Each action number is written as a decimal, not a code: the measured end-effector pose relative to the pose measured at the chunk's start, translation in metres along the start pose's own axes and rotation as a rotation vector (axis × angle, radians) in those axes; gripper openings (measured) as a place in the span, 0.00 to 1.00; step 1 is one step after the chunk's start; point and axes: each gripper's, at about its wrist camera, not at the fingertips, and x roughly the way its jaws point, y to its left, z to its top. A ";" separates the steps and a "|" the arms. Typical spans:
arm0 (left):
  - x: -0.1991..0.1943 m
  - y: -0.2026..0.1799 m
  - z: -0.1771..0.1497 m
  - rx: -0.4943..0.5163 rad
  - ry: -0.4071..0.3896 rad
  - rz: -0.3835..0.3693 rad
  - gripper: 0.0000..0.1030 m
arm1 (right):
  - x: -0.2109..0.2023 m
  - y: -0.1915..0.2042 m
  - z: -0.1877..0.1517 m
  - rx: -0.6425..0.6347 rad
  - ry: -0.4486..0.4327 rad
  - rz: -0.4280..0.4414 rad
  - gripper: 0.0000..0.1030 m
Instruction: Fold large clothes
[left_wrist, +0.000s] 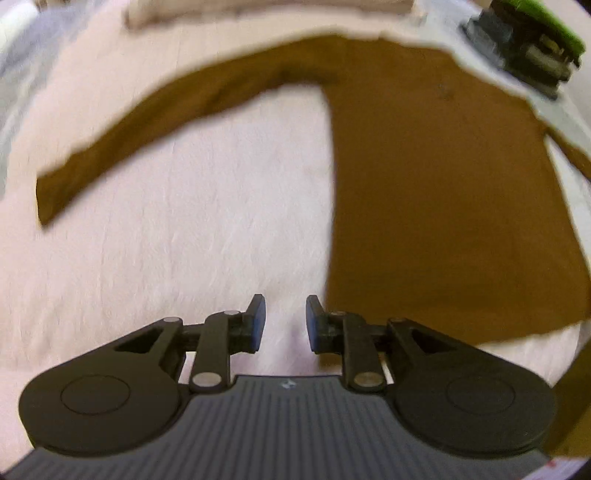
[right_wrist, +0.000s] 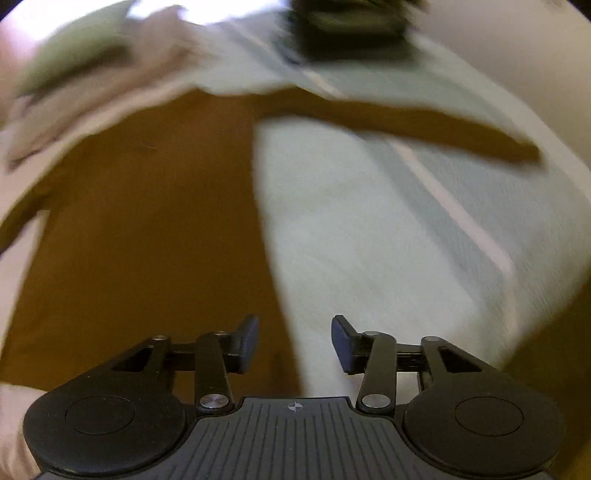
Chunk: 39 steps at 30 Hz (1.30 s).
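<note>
Pale pink bedding (left_wrist: 166, 240) covers the work surface, and a brown long-sleeved shirt (left_wrist: 443, 203) lies spread flat across it, body smooth and both sleeves stretched out to the sides. From the left wrist view, one sleeve (left_wrist: 147, 129) arcs away to the left of the body; from the right wrist view, the other sleeve (right_wrist: 424, 129) reaches out to the right over a lighter, striped patch of cover (right_wrist: 406, 221).

Both tools hang above the cloth with nothing held. The left gripper (left_wrist: 285, 321) shows a narrow gap between its blue pads, over bare bedding just beside the shirt's side edge. The right gripper (right_wrist: 294, 341) stands wider apart, straddling the shirt's opposite side edge, empty.

No fold appears started; the garment is still fully laid out. The risk from here, judging by the blur in both views, is speed: a hurried pinch could catch bedding along with the shirt, or seize only one layer of cloth, so the fold drags crooked. Uneven lifting between the two hands would skew the body and bunch the sleeves.
</note>
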 end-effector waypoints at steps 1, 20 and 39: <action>0.000 -0.012 0.003 -0.003 -0.028 -0.023 0.25 | 0.008 0.015 0.003 -0.052 -0.008 0.043 0.41; -0.086 -0.081 -0.043 0.062 0.117 0.035 0.38 | -0.055 0.025 -0.043 0.063 0.254 0.106 0.48; -0.285 -0.103 -0.044 0.141 -0.083 -0.038 0.66 | -0.254 0.126 -0.070 -0.045 0.027 0.130 0.69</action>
